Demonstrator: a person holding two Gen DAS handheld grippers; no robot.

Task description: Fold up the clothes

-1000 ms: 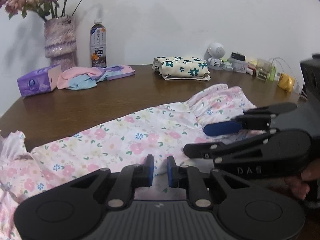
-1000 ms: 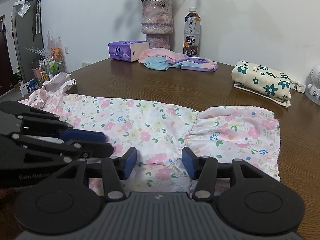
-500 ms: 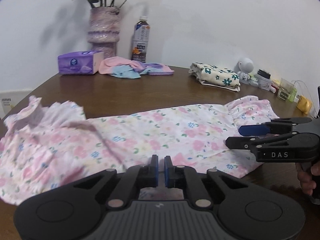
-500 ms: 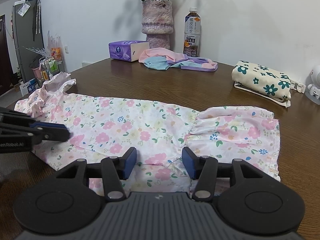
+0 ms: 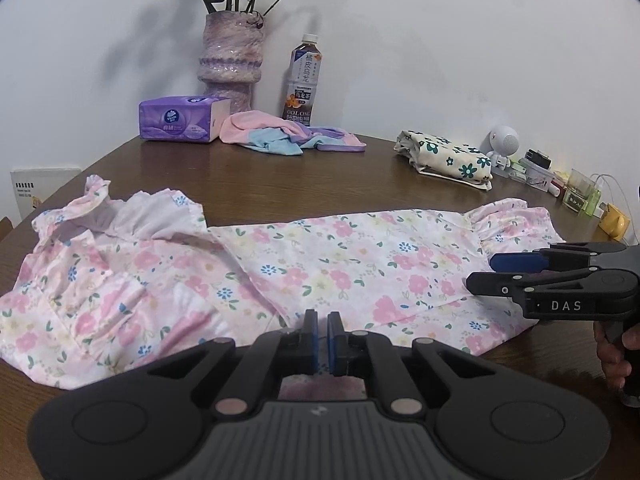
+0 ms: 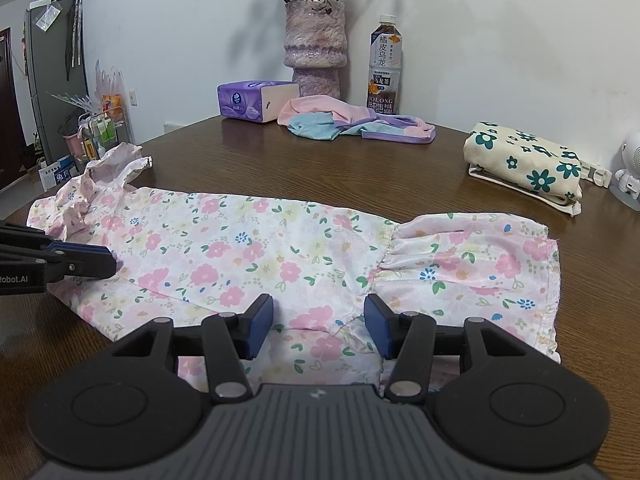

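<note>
A pink floral dress [image 5: 340, 264] lies flat along the brown table [image 5: 320, 176], its ruffled top end rumpled at the left. My left gripper [image 5: 322, 336] is shut, with only a thin slit between its pads, low over the dress's near edge. In the right wrist view the same left gripper [image 6: 104, 266] rests its tips on the dress [image 6: 248, 248] near the top end; the cloth is not lifted. My right gripper [image 6: 320, 330] stands open over the near edge by the gathered hem. In the left wrist view that right gripper [image 5: 486, 272] sits at the hem end.
Along the back of the table [image 6: 320, 168] stand a vase [image 5: 230, 56], a tea bottle [image 5: 302, 84], a purple tissue box [image 5: 180, 120], a loose pink-and-blue garment [image 5: 280, 136] and a folded cream floral cloth [image 5: 448, 158]. Small gadgets [image 5: 540, 168] crowd the far right edge.
My left gripper has slid left along the dress, from beside the right gripper to the top end, and its pads have drawn closer. The right gripper and dress have stayed put.
</note>
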